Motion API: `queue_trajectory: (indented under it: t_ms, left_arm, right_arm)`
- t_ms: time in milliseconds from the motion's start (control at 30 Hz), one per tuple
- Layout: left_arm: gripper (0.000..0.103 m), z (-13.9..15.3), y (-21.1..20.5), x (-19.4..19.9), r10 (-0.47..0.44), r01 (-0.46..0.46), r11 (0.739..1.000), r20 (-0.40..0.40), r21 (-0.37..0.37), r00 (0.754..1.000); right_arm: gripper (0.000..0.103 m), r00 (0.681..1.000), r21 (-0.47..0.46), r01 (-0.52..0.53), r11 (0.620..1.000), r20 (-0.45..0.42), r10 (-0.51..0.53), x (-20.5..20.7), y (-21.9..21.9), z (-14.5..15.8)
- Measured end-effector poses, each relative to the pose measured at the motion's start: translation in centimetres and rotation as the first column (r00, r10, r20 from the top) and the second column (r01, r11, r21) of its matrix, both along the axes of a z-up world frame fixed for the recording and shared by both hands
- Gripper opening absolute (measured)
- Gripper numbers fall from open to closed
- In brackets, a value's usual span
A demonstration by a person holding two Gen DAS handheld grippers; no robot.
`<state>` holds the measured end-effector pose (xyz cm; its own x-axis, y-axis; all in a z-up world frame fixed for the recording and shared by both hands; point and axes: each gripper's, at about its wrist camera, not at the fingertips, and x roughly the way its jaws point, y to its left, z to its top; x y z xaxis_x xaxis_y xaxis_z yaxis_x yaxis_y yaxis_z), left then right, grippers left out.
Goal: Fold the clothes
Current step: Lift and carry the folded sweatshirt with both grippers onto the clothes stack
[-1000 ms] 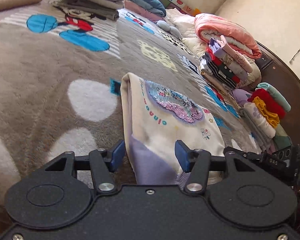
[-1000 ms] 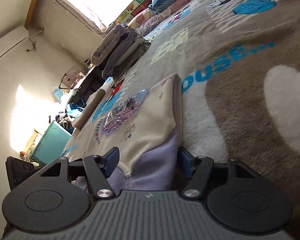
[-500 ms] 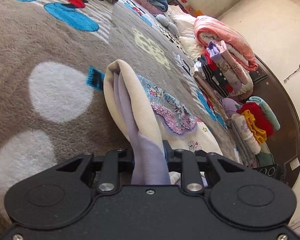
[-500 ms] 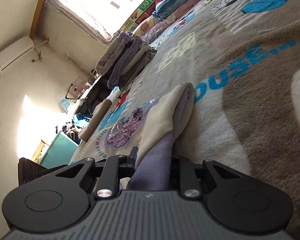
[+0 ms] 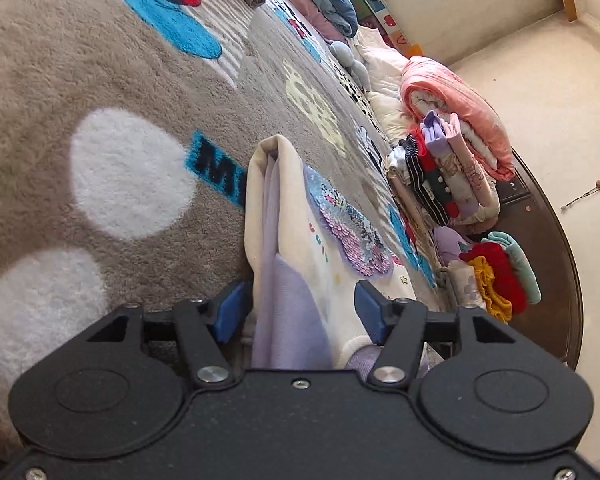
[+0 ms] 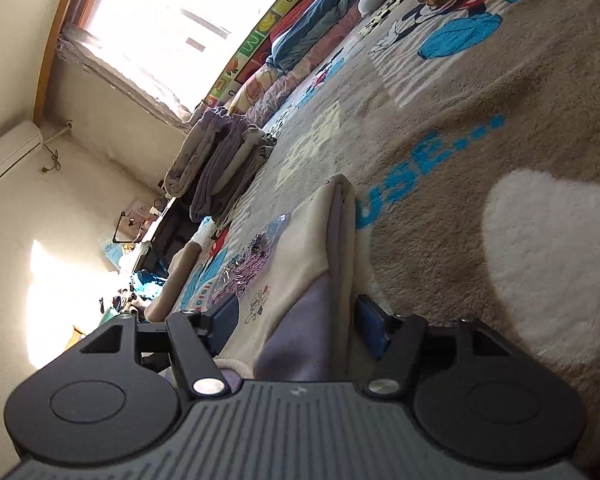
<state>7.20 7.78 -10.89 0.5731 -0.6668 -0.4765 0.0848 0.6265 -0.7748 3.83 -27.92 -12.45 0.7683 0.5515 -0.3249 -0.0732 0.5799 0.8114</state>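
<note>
Grey cartoon-print blanket (image 5: pixel 112 92) bearing a folded cream sweatshirt (image 5: pixel 296 216), long axis running away from both cameras, sequin patch (image 5: pixel 352 228) upward, lilac hem nearest. Left gripper (image 5: pixel 298 311) and right gripper (image 6: pixel 298 318): fingers spread, straddling the hem without pinching it.

Bright daylight floods in from a blown-out window (image 6: pixel 152 12) at eleven o'clock in the right wrist view, with a glaring sun patch at nine. Both fisheye views curve strongly toward the edges; detail stays sharp.
</note>
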Motion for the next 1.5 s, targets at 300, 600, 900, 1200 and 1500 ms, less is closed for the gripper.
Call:
queue_trajectory:
  t_ms: [300,600,900,1200,1500]
  left_arm:
    - [0.024,0.5,-2.3,0.1,-0.094,0.092,0.995,0.088,0.033,0.992]
    - [0.022,3.1,-5.0,1.2,-0.146,0.159,0.986,0.184,-0.058,0.972]
    - [0.022,8.9,-13.0,9.2,-0.269,0.293,0.955,0.285,-0.042,0.92]
    - [0.022,17.2,-23.9,20.2,-0.367,0.419,0.908,0.459,-0.013,0.809]
    - [0.022,24.9,-32.5,30.6,-0.37,0.479,0.877,0.602,-0.024,0.707]
  right_arm:
    - [0.024,0.997,0.06,-0.062,0.996,0.044,0.059,0.8,1.5,-0.7]
    - [0.024,0.983,0.14,0.003,0.99,0.184,-0.029,0.5,-2.9,1.9]
    - [0.024,0.943,0.169,0.118,0.979,0.291,-0.164,4.2,-10.2,5.9]
    - [0.024,0.849,0.072,0.198,0.977,0.485,-0.208,12.4,-21.2,15.0]
    - [0.024,0.763,0.022,0.284,0.959,0.6,-0.24,20.7,-30.0,22.7]
